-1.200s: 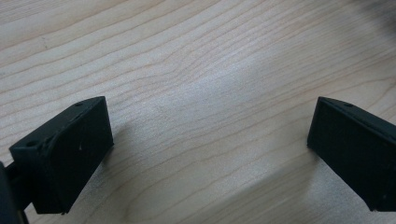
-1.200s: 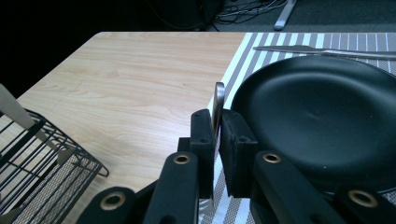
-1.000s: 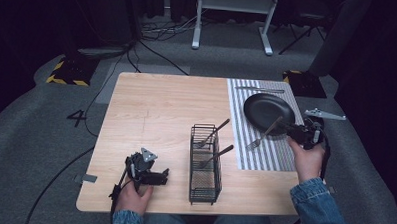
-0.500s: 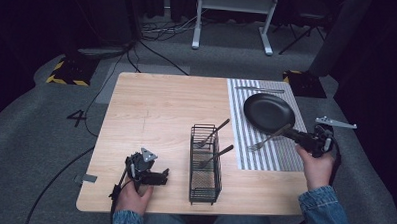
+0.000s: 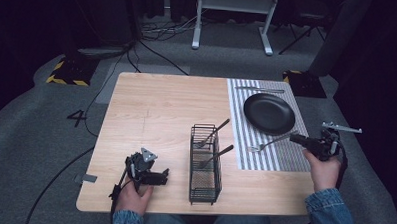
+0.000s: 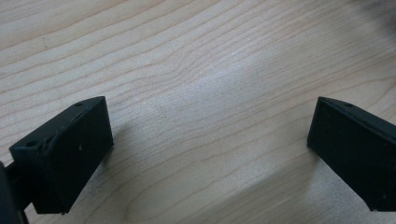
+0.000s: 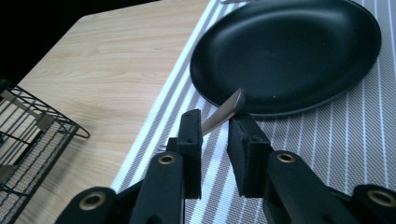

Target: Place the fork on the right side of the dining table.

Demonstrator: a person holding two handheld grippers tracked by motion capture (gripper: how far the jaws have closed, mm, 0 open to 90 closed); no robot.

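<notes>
A silver fork (image 5: 269, 143) lies low over the striped placemat (image 5: 280, 162), tines toward the basket. Its handle end (image 7: 229, 109) sticks up between the jaws of my right gripper (image 5: 299, 140) (image 7: 215, 128), which is shut on it just right of the black plate (image 5: 269, 113) (image 7: 289, 51). At the front left of the wooden table (image 5: 156, 105), my left gripper (image 5: 158, 177) (image 6: 210, 135) rests open, its jaws wide apart over bare wood.
A black wire basket (image 5: 205, 165) (image 7: 32, 140) stands at the front centre with two utensils (image 5: 213, 133) leaning out of it. A knife (image 5: 260, 89) lies at the placemat's far end. The table's right edge is just beside my right hand.
My right gripper has moved right and toward the person, away from the plate, bringing the fork along and down toward the placemat. The left gripper has not moved.
</notes>
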